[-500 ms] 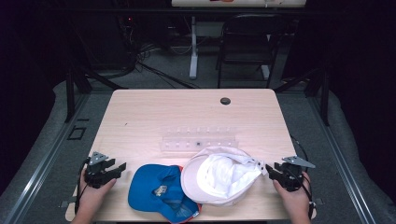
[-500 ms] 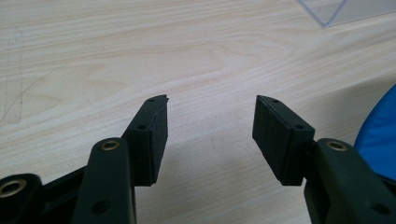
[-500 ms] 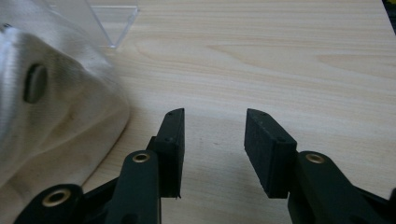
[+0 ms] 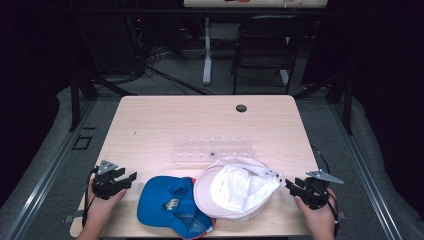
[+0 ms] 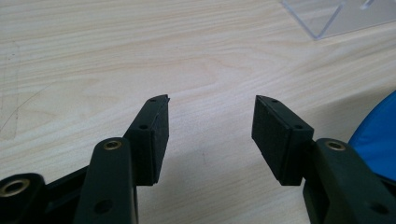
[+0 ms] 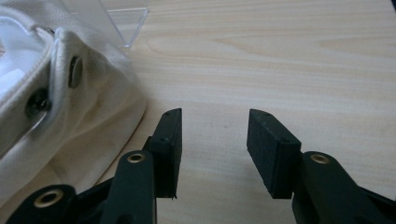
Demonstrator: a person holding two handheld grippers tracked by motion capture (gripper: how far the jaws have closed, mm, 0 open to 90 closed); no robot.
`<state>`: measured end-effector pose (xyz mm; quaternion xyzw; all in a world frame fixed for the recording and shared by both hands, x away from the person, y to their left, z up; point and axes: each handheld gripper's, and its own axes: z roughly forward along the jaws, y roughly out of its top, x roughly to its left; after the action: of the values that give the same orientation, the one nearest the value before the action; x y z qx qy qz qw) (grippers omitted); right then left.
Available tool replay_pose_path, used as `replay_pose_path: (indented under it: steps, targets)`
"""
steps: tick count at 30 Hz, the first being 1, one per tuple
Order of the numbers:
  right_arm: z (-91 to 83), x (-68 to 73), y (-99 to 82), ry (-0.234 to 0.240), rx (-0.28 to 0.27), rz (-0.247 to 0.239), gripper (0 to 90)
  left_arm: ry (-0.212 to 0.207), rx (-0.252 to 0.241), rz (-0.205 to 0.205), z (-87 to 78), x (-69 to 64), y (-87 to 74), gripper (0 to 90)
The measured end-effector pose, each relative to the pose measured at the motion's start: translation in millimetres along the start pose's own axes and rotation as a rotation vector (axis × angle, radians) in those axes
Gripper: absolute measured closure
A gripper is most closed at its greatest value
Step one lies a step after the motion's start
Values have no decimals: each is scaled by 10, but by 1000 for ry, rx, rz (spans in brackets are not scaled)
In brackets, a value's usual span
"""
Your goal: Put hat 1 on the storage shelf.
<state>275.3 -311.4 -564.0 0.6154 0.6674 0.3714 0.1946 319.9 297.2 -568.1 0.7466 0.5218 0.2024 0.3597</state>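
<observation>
A white cap (image 4: 235, 187) lies upside down near the table's front edge, its strap end towards the right. A blue cap (image 4: 167, 202) lies beside it on the left, partly under its brim. My left gripper (image 4: 127, 178) rests at the front left, open, with bare wood between its pads (image 5: 210, 130); the blue cap's edge (image 5: 376, 135) shows at the right of the left gripper view. My right gripper (image 4: 291, 186) sits at the front right, open and empty (image 6: 214, 135), just right of the white cap's strap (image 6: 56, 98).
A clear acrylic rack (image 4: 212, 150) stands mid-table behind the caps. A dark round grommet (image 4: 241, 108) sits near the far edge. The wooden table (image 4: 165, 120) is bare at the back. A chair (image 4: 265, 45) and cables lie beyond it.
</observation>
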Motion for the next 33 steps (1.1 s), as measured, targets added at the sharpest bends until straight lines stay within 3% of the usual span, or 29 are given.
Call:
replay_pose_path:
  steps: [5,17,24,26,30,33]
  targets:
    - [-21,-18,-27,6,10,22,560,-6,-4,2,19,-17,17,467]
    - [-88,67,24,0,47,-2,536,-2,-10,9,-7,-32,24,467]
    - [-161,194,164,11,111,-31,559,2,-10,-13,-17,-18,12,465]
    - [-177,244,212,-5,155,-59,562,0,-8,-8,-17,-19,14,465]
    - [-203,321,353,-20,252,-64,562,-3,-7,-4,-11,-37,19,465]
    - [-220,332,414,-11,278,-53,564,-8,-8,-1,-14,-43,19,463]
